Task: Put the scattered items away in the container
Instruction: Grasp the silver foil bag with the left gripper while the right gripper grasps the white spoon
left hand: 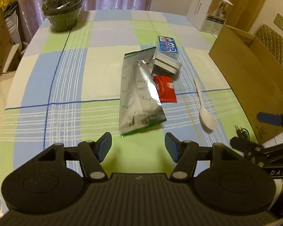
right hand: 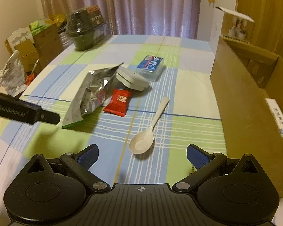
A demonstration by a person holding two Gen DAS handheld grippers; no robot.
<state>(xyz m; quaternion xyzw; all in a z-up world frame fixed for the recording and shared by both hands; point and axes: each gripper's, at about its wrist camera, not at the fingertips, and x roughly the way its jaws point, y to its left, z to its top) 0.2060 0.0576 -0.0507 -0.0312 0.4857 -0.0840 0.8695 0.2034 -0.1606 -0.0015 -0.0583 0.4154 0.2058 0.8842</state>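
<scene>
A: Biggest first?
B: Checked tablecloth (left hand: 69,79) in blue, green and cream, spread over the whole table. Brown cardboard box (right hand: 241,98) along the right edge, open at the top, at about three o'clock from the scattered things.

A: And far off?
B: Dark green lidded bowl (left hand: 63,11) at roughly eleven o'clock, well apart from the rest, before the curtain. White carton (left hand: 205,13) at one o'clock, behind the brown box.

A: The scattered things, then?
B: Silver foil pouch (left hand: 139,94) lying flat in the middle, green-edged at its ends. At its one o'clock, touching its upper end, a grey-white flat case (left hand: 168,63), tilted. Just beyond that case, at twelve o'clock from it, a clear box with a blue label (left hand: 167,44). Red sachet (left hand: 165,89) at three o'clock from the pouch, partly tucked beneath it. White spoon (right hand: 151,128) lying apart at four o'clock from the sachet, bowl nearest the cameras, handle pointing away.

A: Anything inside the brown box?
B: Cannot tell; interior hidden.

A: The claws?
B: Left gripper (left hand: 138,147) above bare green cloth, at six o'clock from the pouch's near end, pads apart, nothing between. Right gripper (right hand: 142,157) just short of the spoon's bowl, pads spread wide, holding nothing.
</scene>
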